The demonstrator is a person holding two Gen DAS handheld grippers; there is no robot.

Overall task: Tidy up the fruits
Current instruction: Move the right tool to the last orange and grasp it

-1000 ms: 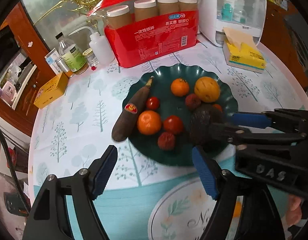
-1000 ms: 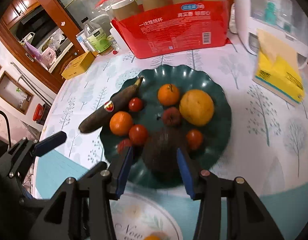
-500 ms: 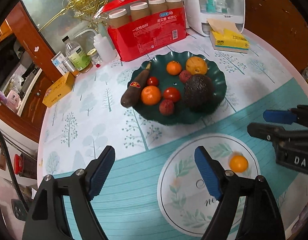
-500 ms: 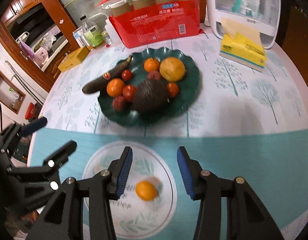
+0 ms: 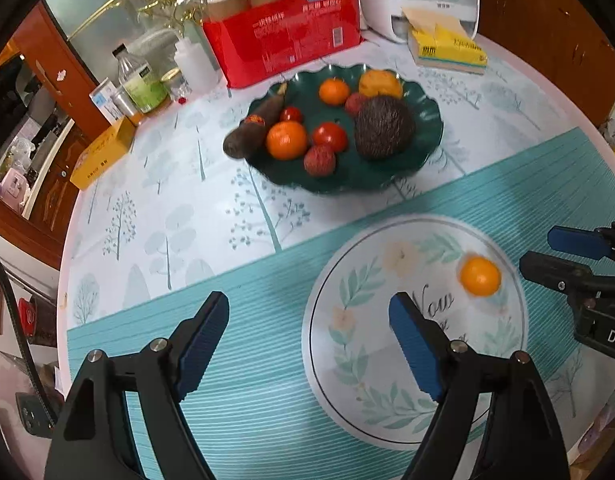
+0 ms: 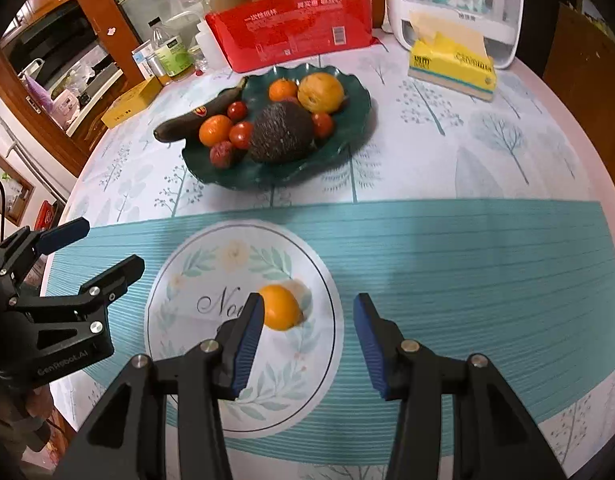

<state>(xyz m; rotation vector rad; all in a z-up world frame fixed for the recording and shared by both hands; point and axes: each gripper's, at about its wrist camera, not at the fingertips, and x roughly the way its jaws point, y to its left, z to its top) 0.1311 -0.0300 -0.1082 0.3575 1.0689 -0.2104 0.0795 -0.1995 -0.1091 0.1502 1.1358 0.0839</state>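
Observation:
A dark green scalloped plate [image 5: 431, 120] [image 6: 359, 96] at the far middle of the table holds a dark banana [image 5: 251, 130], oranges, tomatoes, lychees, a yellow citrus and a dark rough round fruit [image 5: 383, 126] [image 6: 281, 132]. Nearer lies a white floral plate [image 5: 347, 320] [image 6: 179, 280] with one small orange [image 5: 480, 276] [image 6: 281, 307] on it. My left gripper [image 5: 309, 312] [image 6: 111, 244] is open and empty over that plate's left rim. My right gripper [image 6: 307, 304] [image 5: 541, 248] is open above the plate, and the small orange shows just beside its left finger, not gripped.
Behind the green plate stand a red pack of paper cups [image 5: 283, 40], a white appliance [image 6: 459, 4] and a yellow tissue pack [image 6: 451, 64]. Bottles [image 5: 141, 80] and a yellow box [image 5: 103, 152] sit at the far left. The round table's edge curves close on both sides.
Both grippers have drawn back from the green plate toward the near side. The right fingers no longer flank the dark round fruit, which stays on the plate. The floral plate and small orange came into view.

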